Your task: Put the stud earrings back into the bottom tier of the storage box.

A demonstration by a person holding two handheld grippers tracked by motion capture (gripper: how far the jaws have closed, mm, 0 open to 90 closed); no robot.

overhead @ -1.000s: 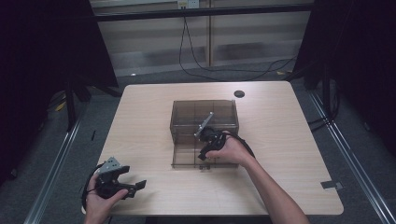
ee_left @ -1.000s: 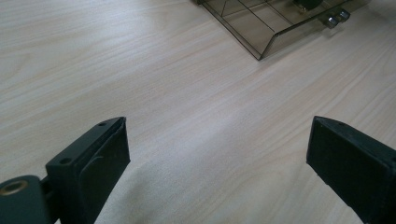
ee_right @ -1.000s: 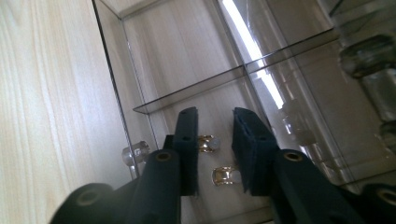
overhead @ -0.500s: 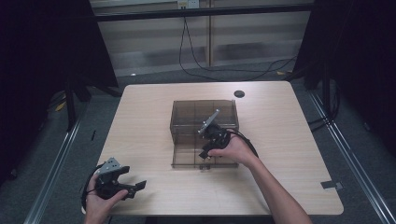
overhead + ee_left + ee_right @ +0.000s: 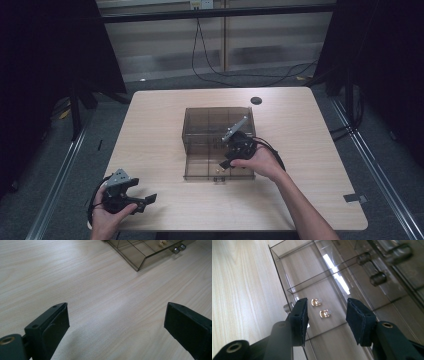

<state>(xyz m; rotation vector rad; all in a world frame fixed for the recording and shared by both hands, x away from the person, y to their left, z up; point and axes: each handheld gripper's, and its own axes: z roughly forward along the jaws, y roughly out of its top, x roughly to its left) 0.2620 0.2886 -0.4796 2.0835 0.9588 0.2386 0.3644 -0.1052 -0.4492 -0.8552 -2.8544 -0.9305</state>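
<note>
We held R gripper (image 5: 327,315) spread over two brass bits (image 5: 320,307) in pulled-out drawer (image 5: 200,170), prob. lining up. L gripper (image 5: 131,197) spread, parked at table's (image 5: 165,120) 7 o'clock.

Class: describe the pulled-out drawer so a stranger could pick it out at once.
Find the smoky transparent cabinet mid-table. Its bottom drawer juts toward the person, under the right gripper. It alone is open, with two small gold pieces inside.
</note>
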